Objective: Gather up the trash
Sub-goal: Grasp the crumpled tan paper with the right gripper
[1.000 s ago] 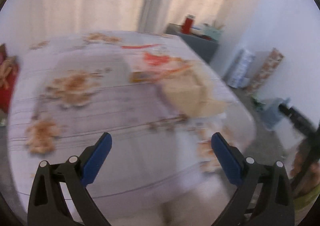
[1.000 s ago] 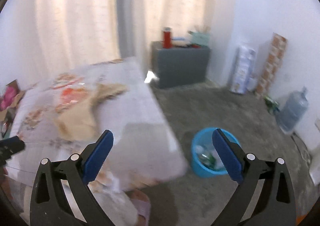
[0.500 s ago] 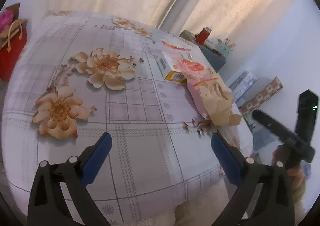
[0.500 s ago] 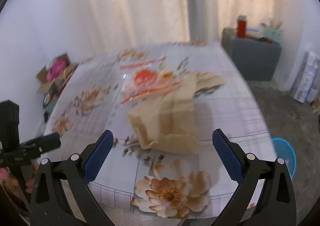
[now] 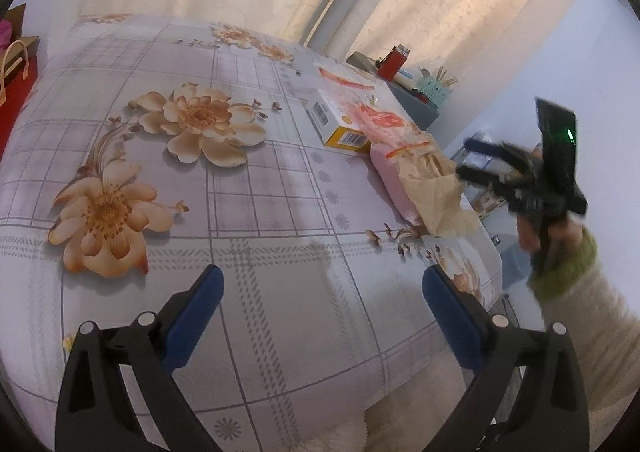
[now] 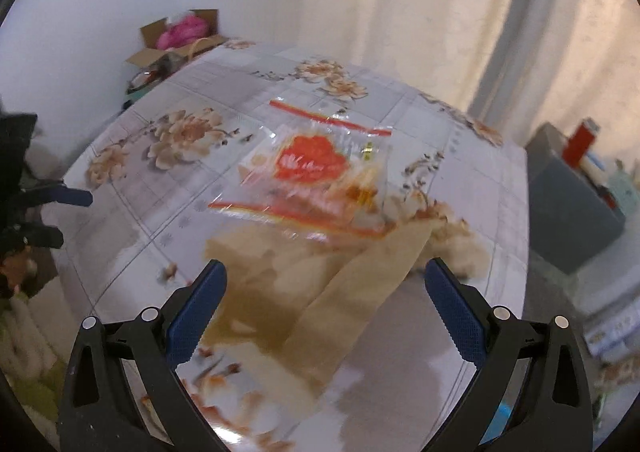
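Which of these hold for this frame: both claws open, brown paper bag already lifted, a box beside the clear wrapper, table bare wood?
1. Both the left claw and right claw are open. True.
2. The right claw holds the brown paper bag. False: the bag lies on the table, ungripped.
3. A white and yellow box sits by the clear wrapper. True.
4. The table is bare wood. False: a floral cloth covers it.

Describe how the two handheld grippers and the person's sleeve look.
Both are alike: the left gripper and the right gripper each have two black plastic fingers with triangular cut-outs and silver pivot screws, ending in blue ribbed pads. Seen from the left wrist camera, the right gripper carries a black block with a small green light. The sleeve is cream with a green cuff.
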{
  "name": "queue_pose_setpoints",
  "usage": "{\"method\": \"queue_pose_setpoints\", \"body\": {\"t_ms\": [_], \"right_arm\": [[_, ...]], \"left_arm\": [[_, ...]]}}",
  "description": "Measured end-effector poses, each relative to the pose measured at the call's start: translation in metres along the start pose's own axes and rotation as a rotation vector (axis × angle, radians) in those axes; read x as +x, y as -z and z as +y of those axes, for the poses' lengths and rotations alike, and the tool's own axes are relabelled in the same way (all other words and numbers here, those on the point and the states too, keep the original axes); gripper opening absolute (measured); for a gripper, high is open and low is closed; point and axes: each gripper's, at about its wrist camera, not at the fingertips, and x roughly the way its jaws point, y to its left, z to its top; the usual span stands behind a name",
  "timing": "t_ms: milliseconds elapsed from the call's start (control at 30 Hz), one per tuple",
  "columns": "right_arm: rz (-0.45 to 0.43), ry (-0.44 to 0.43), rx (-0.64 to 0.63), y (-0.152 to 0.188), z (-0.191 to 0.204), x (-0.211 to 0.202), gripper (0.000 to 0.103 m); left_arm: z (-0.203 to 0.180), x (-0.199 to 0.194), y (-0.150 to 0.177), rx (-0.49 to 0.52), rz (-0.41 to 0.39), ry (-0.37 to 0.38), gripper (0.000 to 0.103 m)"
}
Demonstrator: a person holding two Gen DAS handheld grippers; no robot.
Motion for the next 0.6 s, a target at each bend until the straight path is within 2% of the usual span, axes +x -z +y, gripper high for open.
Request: {"method": "queue_pose_setpoints", "body": {"t_ms": [100, 300, 433, 600], "right_arm": [[0.022, -0.079, 0.056, -0.012, -0.032, 0.012, 0.095], [0.005, -0.302, 0.268, -0.026, -0.089, 0.045, 0.095], [0.076, -0.399, 0.380, -0.011, -0.098, 0.073, 0.095], [0.090, -0.431, 0.385, 0.012, -0.080, 0.063, 0.095]], "left_arm": [[0.001, 0.004, -0.001, -0.001, 0.010, -0.001, 0.097], [0.003, 0.011, -0.003, -0.025, 0.040, 0.013, 0.097], [0.002, 0.012, -0.004, -0.026, 0.047, 0.014, 0.097], [-0.002, 0.008, -0.006, -0.020, 0.038, 0.018, 0.097]]}}
